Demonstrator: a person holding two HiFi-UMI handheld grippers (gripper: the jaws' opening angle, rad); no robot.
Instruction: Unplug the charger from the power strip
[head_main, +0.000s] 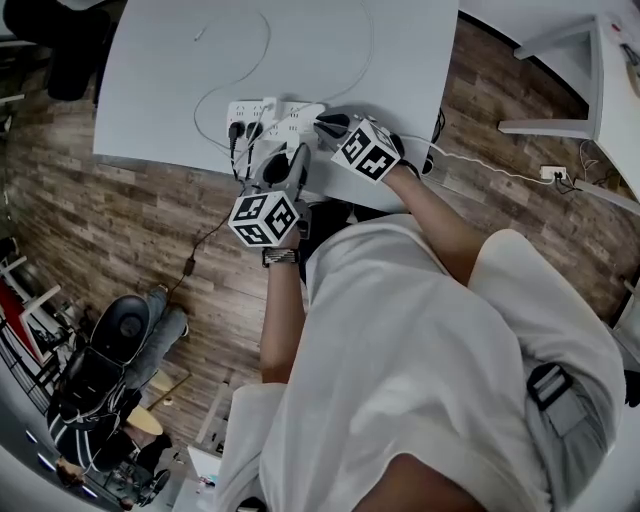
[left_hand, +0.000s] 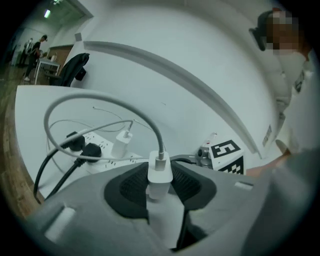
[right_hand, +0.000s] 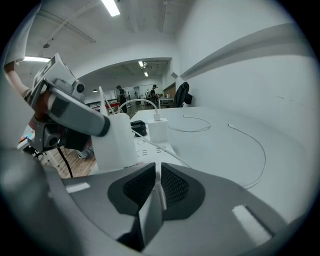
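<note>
The left hand-held gripper has its jaws part-way closed and clamped on the white charger, which stands upright between the pads with its grey cable arching off toward 10 o'clock. The charger's lower end is hidden by the jaws. The power strip lies beyond it at 10 o'clock on the white counter, carrying two black plugs and a second white charger. The right hand-held gripper has its jaws drawn almost together with only a slit between the pads, and its tip sits at the strip's near end. Whether it pinches anything I cannot tell. Only the head view shows both grippers side by side at the counter's near edge. The right gripper view alone shows a loose cable at 3 o'clock – and people well back at 12 o'clock.
</note>
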